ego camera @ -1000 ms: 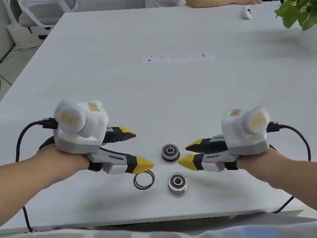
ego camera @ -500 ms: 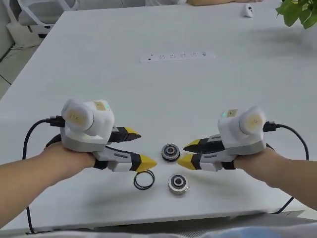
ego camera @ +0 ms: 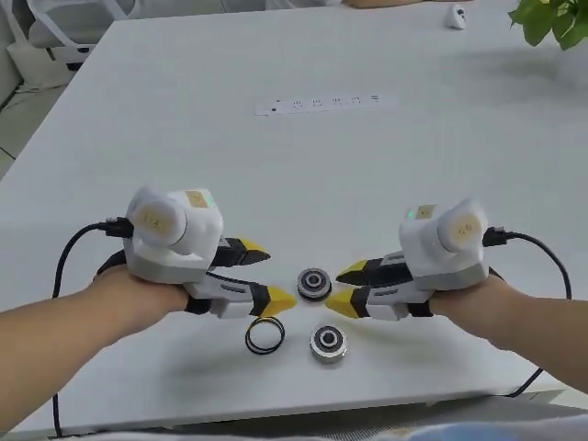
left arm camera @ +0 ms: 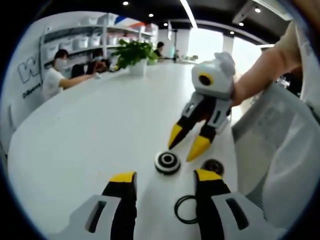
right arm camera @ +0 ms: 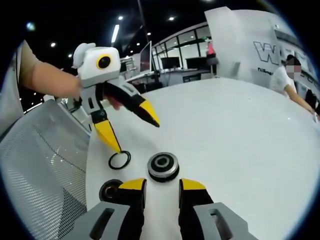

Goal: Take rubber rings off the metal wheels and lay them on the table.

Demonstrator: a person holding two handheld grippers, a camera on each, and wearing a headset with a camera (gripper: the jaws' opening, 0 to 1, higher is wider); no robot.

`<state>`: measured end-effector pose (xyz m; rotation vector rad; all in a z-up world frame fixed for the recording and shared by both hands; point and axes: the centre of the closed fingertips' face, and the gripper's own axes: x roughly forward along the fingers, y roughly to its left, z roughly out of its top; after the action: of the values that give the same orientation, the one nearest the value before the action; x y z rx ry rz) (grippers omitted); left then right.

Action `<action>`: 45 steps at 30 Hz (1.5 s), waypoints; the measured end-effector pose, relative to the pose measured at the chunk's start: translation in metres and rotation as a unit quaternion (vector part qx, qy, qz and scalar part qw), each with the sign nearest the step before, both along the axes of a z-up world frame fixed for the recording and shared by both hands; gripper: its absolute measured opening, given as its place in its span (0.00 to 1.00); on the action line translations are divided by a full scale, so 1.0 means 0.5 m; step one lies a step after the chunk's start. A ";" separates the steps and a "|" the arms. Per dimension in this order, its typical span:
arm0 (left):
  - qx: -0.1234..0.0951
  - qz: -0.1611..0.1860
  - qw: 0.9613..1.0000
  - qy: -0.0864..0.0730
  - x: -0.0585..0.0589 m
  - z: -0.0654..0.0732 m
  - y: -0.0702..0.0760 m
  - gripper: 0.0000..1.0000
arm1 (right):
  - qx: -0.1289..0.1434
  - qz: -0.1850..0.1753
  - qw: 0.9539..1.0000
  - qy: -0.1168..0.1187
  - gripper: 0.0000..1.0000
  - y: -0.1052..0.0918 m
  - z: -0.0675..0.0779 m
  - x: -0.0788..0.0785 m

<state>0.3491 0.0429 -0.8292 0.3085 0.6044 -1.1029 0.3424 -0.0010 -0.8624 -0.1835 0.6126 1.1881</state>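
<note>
Two metal wheels lie near the front edge of the white table [ego camera: 303, 175]: a far wheel [ego camera: 314, 283] [left arm camera: 167, 162] [right arm camera: 163, 166] and a near wheel [ego camera: 328, 341] [left arm camera: 212, 166] [right arm camera: 110, 190]. Black rubber rings [ego camera: 265, 335] [left arm camera: 185, 209] [right arm camera: 119, 160] lie flat on the table, left of the near wheel. My left gripper [ego camera: 266, 274] [left arm camera: 165, 176] [right arm camera: 134, 134] is open just left of the far wheel. On that wheel's right, my right gripper [ego camera: 342, 287] [right arm camera: 162, 185] [left arm camera: 186, 146] is open too. Neither one holds or touches anything.
A white power strip [ego camera: 317, 103] lies mid-table, far beyond the work. A green plant [ego camera: 551, 20] and a small white object [ego camera: 457, 18] are at the far right corner. Black cables [ego camera: 73, 248] trail from both grippers. The table's front edge is close below the wheels.
Both grippers have drawn inward toward the far wheel, the left one moving right the most. Wheels and rings have stayed where they were.
</note>
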 end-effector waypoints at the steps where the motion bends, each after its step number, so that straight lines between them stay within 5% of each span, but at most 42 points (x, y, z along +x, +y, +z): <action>1: -0.001 -0.001 1.000 0.001 0.000 0.000 -0.002 0.46 | 0.000 0.000 1.000 0.000 0.23 0.000 0.000 0.000; 45: 0.031 -0.028 0.999 -0.008 0.017 -0.040 -0.067 0.20 | 0.009 -0.011 1.000 0.009 0.24 -0.002 -0.008 0.002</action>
<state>0.3575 0.0091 -0.8491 0.3890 0.6201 -1.1363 0.3433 -0.0020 -0.8662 -0.1505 0.6181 1.1750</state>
